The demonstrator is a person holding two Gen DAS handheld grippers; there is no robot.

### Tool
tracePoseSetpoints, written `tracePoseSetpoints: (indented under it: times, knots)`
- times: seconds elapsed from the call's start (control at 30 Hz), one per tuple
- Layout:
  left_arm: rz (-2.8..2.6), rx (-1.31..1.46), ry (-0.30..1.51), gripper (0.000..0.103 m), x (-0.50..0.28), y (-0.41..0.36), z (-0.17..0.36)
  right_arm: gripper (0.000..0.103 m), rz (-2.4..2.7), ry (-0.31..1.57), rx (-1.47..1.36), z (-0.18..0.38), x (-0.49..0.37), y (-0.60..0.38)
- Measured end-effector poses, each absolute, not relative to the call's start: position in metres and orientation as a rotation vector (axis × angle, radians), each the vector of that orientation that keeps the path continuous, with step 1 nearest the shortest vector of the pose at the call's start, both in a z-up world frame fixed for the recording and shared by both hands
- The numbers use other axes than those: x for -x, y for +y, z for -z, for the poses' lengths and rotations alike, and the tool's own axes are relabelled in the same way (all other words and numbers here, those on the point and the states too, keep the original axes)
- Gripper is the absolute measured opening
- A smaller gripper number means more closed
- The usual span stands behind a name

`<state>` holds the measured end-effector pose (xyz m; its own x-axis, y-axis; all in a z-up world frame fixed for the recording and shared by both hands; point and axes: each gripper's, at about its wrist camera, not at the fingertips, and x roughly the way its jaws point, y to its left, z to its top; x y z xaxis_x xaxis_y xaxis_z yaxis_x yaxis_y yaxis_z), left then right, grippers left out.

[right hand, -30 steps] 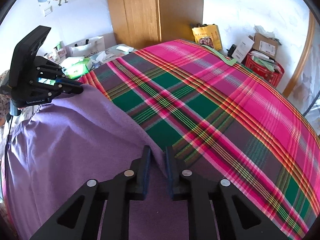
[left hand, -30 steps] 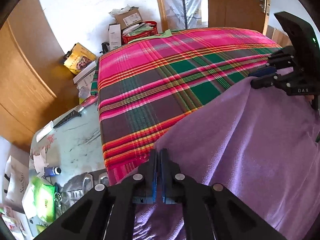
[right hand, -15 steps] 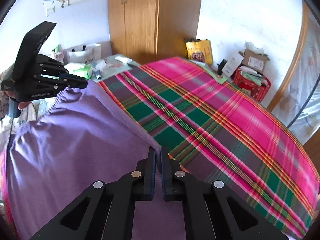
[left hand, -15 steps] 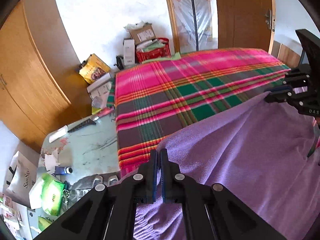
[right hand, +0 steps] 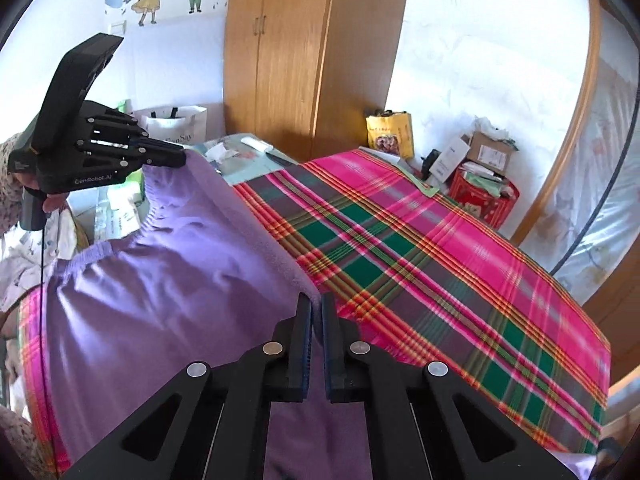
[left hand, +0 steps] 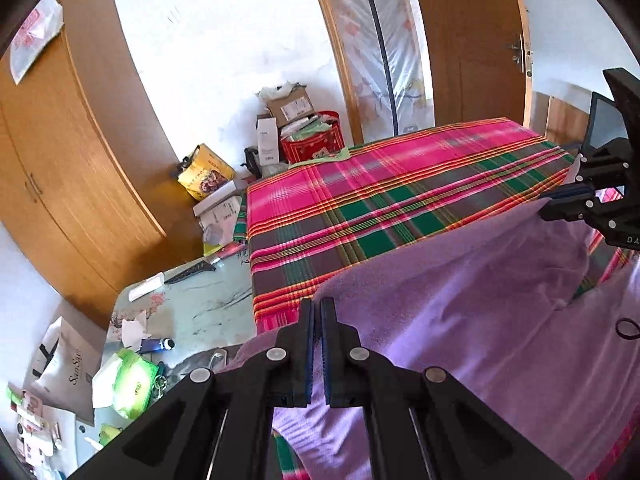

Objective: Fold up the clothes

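Left wrist view: the left tongs (left hand: 317, 308) are clenched on an edge of the purple garment (left hand: 460, 312), the blue pads pinching fabric between them. The garment hangs lifted from that grip and stretches to the right, where the right tongs (left hand: 560, 204) hold its other corner, also closed on the cloth. Under and beyond the garment lies a plaid cloth (left hand: 380, 200) in pink, green and grey, spread flat. To the left of the plaid is a glass counter (left hand: 192, 308) with a knife (left hand: 188, 272), a lighter (left hand: 158, 345) and a green tissue pack (left hand: 130, 380) on it. Behind stand a red basket (left hand: 314, 142), cardboard boxes and a yellow bag (left hand: 204, 172) against the wall, with a wooden wardrobe (left hand: 68, 184) at the left.

Right wrist view: the right tongs (right hand: 317, 312) are clenched on the garment (right hand: 168, 280) at its fuzzy upper edge. The left tongs (right hand: 176, 158) appear at upper left, gripping the gathered waistband corner; a hand (right hand: 44, 200) shows beneath them. The garment sags between the two grips, its lower part resting on the plaid cloth (right hand: 440, 248). A wardrobe (right hand: 304, 52) and the yellow bag (right hand: 390, 134) stand behind.
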<state>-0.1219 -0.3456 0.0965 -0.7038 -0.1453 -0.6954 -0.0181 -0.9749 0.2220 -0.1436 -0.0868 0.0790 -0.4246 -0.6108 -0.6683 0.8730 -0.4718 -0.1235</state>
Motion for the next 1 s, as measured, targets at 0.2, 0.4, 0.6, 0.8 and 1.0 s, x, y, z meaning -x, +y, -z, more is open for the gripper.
tracePoseSetpoints:
  times: [0.2,0.4,0.6,0.8,1.0]
  knots:
    - [2.828,-1.148,-0.336,0.003,0.09,-0.335,-0.108,0.005,1.984,0.542,-0.669,-0.087,0.109,-0.073]
    - [2.828,-1.13,-0.319,0.003,0.061,-0.33,-0.113,0.005,1.969,0.544,-0.651,-0.091,0.072,-0.064]
    - [2.838,-1.115,-0.293,0.003,0.029,-0.324,-0.113,0.005,1.955,0.525,-0.643,-0.091,0.041,-0.052]
    - [2.838,-1.102,-0.239,0.003,-0.003,-0.322,-0.104,0.005,1.943,0.525,-0.627,-0.09,0.008,-0.045]
    - [2.838,-1.085,-0.195,0.003,-0.031,-0.321,-0.097,0.005,1.926,0.528,-0.621,-0.081,-0.021,-0.042]
